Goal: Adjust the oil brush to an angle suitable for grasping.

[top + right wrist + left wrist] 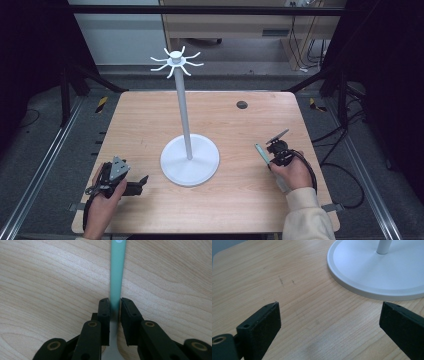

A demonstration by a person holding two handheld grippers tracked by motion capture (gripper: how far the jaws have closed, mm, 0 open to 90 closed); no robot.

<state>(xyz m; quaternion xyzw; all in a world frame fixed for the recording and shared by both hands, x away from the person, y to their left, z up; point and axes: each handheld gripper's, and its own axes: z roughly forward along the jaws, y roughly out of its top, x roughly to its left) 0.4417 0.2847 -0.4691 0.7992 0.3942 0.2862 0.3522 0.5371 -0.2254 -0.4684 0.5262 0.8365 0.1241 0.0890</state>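
White hook stand [189, 159] on wooden table [150, 115], right gripper [115, 305] right of its base with jaws clamped on a mint-green utensil handle [117, 270], left gripper [329, 320] left of the base, jaws apart, holding nothing.

In the right gripper view, the green handle [117, 270] is cut off by the top edge, and its lower stretch is hidden between the jaws of the right gripper [115, 305]; what kind of utensil it belongs to cannot be told. Whether the pads press on it cannot be made out either. In the left gripper view, the stand [372, 272] ahead of the left gripper [329, 315] is cut off by the top and right edges, its pole seen as a stub.
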